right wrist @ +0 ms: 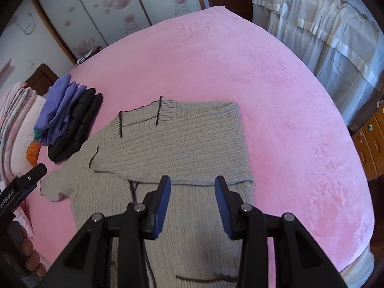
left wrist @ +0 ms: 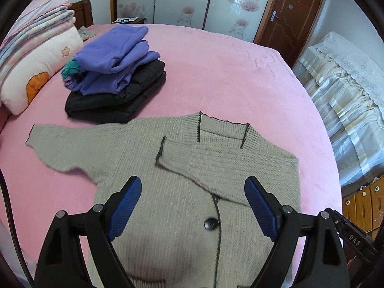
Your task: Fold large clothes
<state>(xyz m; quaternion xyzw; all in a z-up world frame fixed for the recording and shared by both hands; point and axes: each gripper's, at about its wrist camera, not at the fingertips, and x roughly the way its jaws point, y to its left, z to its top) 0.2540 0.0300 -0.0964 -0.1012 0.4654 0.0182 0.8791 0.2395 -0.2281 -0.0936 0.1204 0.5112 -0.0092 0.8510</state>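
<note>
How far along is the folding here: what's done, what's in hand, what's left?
Done: a purple garment and a black one lie folded in a stack on the pink bed. On the grey cardigan, one sleeve is folded across the chest. In hand: nothing; left gripper and right gripper hang open above it. Left: the other sleeve, still spread out, then folding the body.
</note>
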